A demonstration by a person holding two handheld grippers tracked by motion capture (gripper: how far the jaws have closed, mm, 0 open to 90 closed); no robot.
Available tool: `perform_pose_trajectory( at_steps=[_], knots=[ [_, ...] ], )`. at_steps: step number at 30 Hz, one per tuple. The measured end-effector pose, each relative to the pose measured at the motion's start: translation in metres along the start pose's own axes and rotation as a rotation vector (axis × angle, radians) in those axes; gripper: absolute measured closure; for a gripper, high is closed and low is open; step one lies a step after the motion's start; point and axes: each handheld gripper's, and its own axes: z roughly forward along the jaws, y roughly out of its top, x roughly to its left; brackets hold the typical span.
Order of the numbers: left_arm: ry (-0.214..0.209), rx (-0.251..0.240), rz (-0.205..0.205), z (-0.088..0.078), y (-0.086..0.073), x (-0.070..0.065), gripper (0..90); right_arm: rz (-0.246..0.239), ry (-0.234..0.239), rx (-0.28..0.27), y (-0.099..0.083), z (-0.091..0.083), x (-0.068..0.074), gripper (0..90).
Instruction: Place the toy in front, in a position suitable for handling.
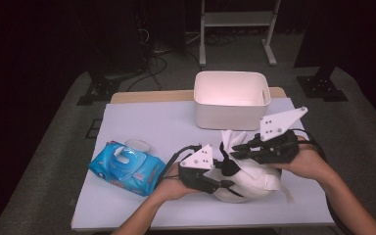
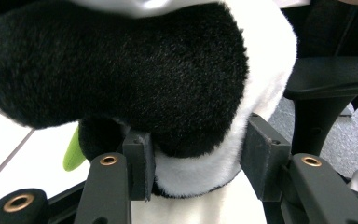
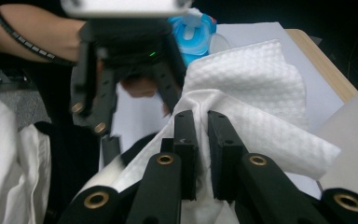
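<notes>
Left hand-held gripper (image 2: 196, 161) pinches plush panda (image 2: 168, 93); right hand-held gripper (image 3: 202, 140) nips wet wipe (image 3: 256, 93) (thin hold). Hard wiping could pull wipe free.

This looks like a lab or recording studio set up for handling trials, not a home. The table (image 1: 142, 122) is a plain board under a white sheet, standing on grey carpet (image 1: 44, 161) in a room with black, unlit surroundings. At the far side, loose cables (image 1: 152, 61) trail across the floor beside black stand feet (image 1: 95, 90), and a white metal frame (image 1: 237, 29) stands behind. At the right, 1 black office chair (image 2: 331, 88) sits near the table.
</notes>
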Motion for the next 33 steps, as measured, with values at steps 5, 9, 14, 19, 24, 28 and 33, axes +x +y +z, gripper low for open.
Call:
perform_pose_trajectory(
  at_steps=[5, 9, 14, 19, 24, 28, 33],
  knots=[
    [-0.008, -0.025, -0.048, -0.004, -0.006, 0.006, 50.0, 0.024, -0.002, -0.014, -0.002, 0.001, -0.008, 82.2],
    [-0.009, -0.024, -0.041, -0.002, -0.004, 0.004, 50.2, 0.042, 0.006, -0.024, -0.007, -0.008, -0.005, 82.2],
    [-0.032, -0.009, 0.005, 0.001, -0.001, 0.001, 51.4, 0.045, 0.009, -0.015, -0.008, -0.011, -0.002, 82.2],
    [-0.038, 0.01, 0.052, 0.002, 0.002, -0.003, 51.6, 0.035, 0.013, -0.013, 0.004, 0.002, -0.007, 82.1],
    [-0.024, -0.002, 0.024, -0.001, -0.001, 0.0, 52.6, 0.033, 0.008, -0.016, 0.006, 0.004, -0.008, 82.1],
    [-0.002, -0.005, 0.002, -0.003, -0.001, 0.003, 53.1, 0.044, 0.015, -0.031, 0.001, -0.003, -0.007, 82.1],
    [0.019, -0.029, -0.055, -0.008, -0.006, 0.01, 53.4, 0.051, 0.022, -0.03, -0.012, -0.014, 0.002, 82.1]
  ],
)
